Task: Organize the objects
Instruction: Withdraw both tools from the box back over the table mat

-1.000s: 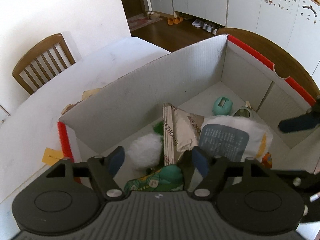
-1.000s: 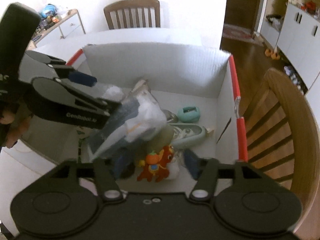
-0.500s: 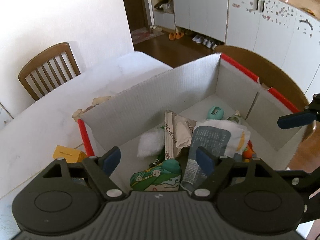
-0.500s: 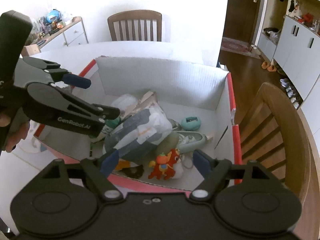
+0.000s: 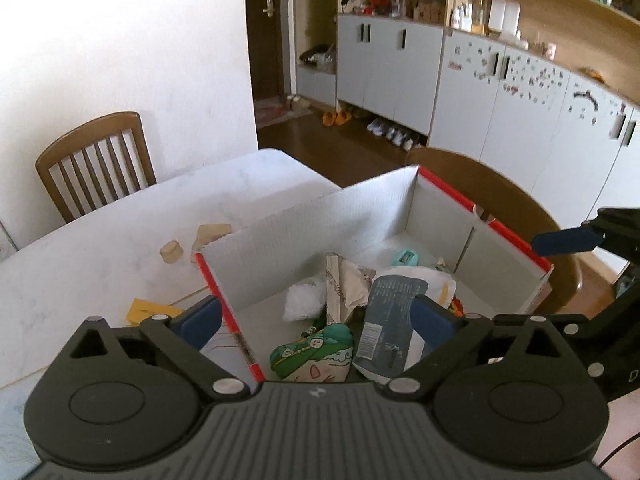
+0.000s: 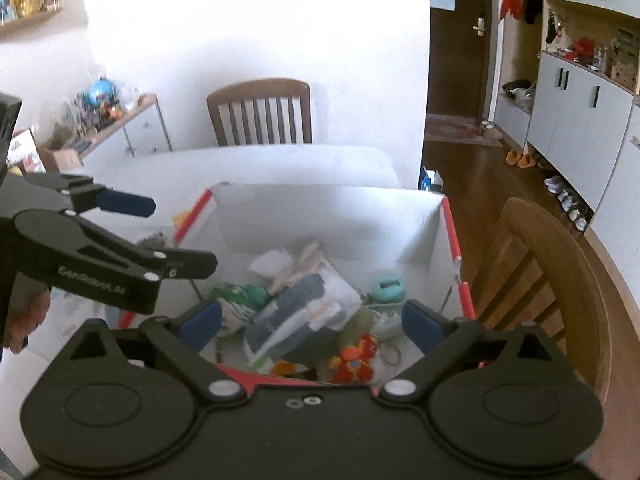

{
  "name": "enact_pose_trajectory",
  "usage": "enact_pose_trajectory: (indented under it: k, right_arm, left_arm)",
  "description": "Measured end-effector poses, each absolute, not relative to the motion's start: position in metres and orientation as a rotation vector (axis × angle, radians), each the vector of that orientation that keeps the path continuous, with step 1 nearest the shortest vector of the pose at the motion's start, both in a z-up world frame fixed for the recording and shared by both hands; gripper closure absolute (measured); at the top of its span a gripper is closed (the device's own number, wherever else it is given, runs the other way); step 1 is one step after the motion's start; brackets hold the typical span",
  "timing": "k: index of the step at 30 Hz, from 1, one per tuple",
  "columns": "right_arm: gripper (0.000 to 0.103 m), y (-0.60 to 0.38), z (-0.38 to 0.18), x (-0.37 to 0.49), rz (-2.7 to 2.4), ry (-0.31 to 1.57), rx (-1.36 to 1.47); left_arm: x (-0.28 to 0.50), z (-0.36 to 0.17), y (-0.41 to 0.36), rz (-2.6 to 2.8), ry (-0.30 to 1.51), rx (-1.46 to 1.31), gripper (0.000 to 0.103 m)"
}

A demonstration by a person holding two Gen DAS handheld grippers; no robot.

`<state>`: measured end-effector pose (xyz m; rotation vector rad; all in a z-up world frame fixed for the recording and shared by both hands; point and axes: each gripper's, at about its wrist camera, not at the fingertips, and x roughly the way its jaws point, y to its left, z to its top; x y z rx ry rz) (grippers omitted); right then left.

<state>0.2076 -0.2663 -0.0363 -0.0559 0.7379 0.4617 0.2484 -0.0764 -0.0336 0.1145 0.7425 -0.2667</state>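
1. Left wrist view vs a second ago: both grippers are pulled up and back out of the cardboard box [image 5: 320, 236]; the view goes from inside the walls to above the rim. Left gripper [image 5: 316, 316] is spread wide with nothing between its fingers; right gripper [image 6: 312, 316] is likewise wide apart and empty.
2. Meaning: my read is that a drop-off just finished and both tools are free for the next pick (nothing is carried out of the box).
3. Box contents, largest first: blue-and-white pouch [image 5: 388, 320] lying across the middle, crumpled paper packet [image 5: 344, 284] leaning beside it, green printed bag [image 5: 316, 356] at the near wall, white fluffy lump [image 5: 302, 300] by the left wall.
4. Smaller items in the box: teal sharpener-like gadget [image 6: 386, 286] near the far right corner, red-orange toy figure [image 6: 356, 358] at the near edge in the right wrist view.
5. Still outside on the white table [image 5: 100, 240]: yellow card [image 5: 150, 310] just beside the box's red-edged left wall, and two beige lumps [image 5: 172, 250] further back, near the box's far-left corner. Likely next targets.
6. In the way: the left wall stands between the left gripper and the card, so the approach has to go over or around the rim. The wooden chair [image 6: 556, 280] sits close on the right side.
7. Grippers are well apart from each other; no clash for now.
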Motion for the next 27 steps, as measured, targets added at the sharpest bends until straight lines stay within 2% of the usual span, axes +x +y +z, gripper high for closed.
enact_pose_trajectory:
  k: [14,27]
  right_arm:
    - [0.003,-0.195,-0.016,0.182,0.490,0.691,0.019]
    - [0.001,-0.117,-0.014,0.185,0.524,0.690,0.029]
  left_arm:
    - [0.207,-0.002,0.003,-0.223,0.630,0.102,0.002]
    - [0.190,-0.011,0.083,-0.207,0.621,0.054,0.000]
